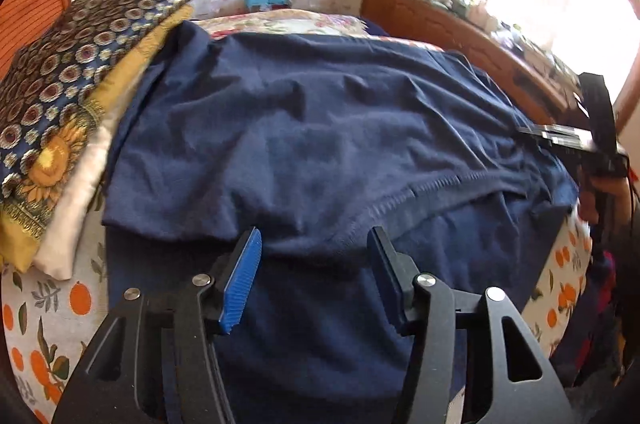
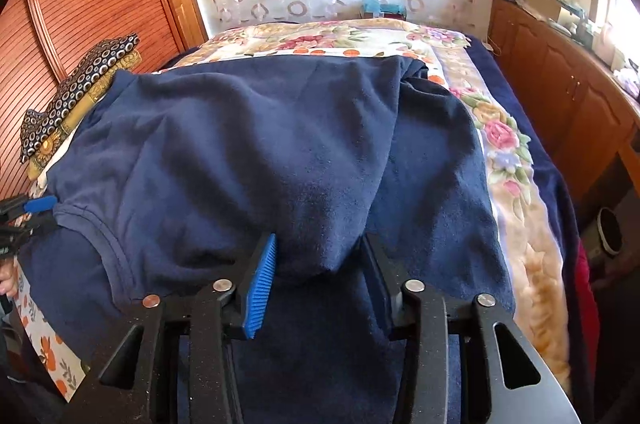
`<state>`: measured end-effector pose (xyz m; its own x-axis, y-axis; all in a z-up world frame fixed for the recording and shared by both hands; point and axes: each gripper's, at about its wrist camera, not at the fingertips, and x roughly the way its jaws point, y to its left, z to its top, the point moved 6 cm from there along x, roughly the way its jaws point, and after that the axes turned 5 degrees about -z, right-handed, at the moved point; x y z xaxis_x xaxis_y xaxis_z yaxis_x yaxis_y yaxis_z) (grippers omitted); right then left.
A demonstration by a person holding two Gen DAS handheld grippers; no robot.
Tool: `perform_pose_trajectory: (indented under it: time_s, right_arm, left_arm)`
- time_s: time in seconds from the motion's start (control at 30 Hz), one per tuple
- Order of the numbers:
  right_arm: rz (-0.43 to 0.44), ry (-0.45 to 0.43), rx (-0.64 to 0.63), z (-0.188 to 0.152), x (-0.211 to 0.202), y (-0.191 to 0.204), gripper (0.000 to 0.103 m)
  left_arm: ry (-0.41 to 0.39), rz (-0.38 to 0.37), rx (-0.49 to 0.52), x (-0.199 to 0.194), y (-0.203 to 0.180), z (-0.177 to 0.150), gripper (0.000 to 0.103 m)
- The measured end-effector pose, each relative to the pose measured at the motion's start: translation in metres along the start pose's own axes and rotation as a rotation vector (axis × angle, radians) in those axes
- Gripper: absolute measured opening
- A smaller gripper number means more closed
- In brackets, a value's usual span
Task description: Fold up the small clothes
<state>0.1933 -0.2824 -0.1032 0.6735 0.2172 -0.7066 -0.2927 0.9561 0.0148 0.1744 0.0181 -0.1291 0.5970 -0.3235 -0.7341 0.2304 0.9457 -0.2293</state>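
A: Dark navy knitted garment (image 1: 320, 127) spread across the bed (image 2: 516, 159), over the floral and orange-print bedding. Lying mostly flat, one layer already turned over another, ribbed collar edge (image 1: 416, 195) running across the near part.

B: Left gripper (image 1: 314, 256)?

A: Fingers wide, blue ribbed pad (image 1: 240, 284) on one side, hovering over the near edge of the cloth. Holding nothing, as far as visible. Probably poised above the hem for a pinch.

B: And the right gripper (image 2: 320, 264)?

A: Fingers parted too, with a bulge of navy fabric sitting between them. Hard to tell whether actually squeezed or merely resting there; looks loose rather than clamped. Likely placed at that corner to lift a flap across.

B: Anything else on the bed?

A: Stack of folded patterned cloths, blue circle print over sunflower yellow (image 1: 60, 127), just beside the garment's left edge, likely finished pieces set aside. Wooden cabinet (image 2: 560, 95) along the right.
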Motion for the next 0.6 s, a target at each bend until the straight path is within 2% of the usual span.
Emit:
perform_pose_trajectory:
  time_s: [0.1,0.4,0.6]
  right_arm:
    - [-0.013,0.001,-0.020,-0.001,0.000,0.002,0.041]
    - [-0.012,-0.014,-0.024,-0.003,0.001,0.002,0.041]
    - [-0.011,-0.016,-0.026,-0.003,0.001,0.001,0.039]
  left_arm:
    - [-0.027,-0.002,-0.038,-0.010,0.009,-0.001,0.056]
    - [-0.063,0.074,-0.149,-0.024,0.057,-0.001,0.056]
    - [-0.037,0.067,-0.200,-0.012,0.072,0.008,0.056]
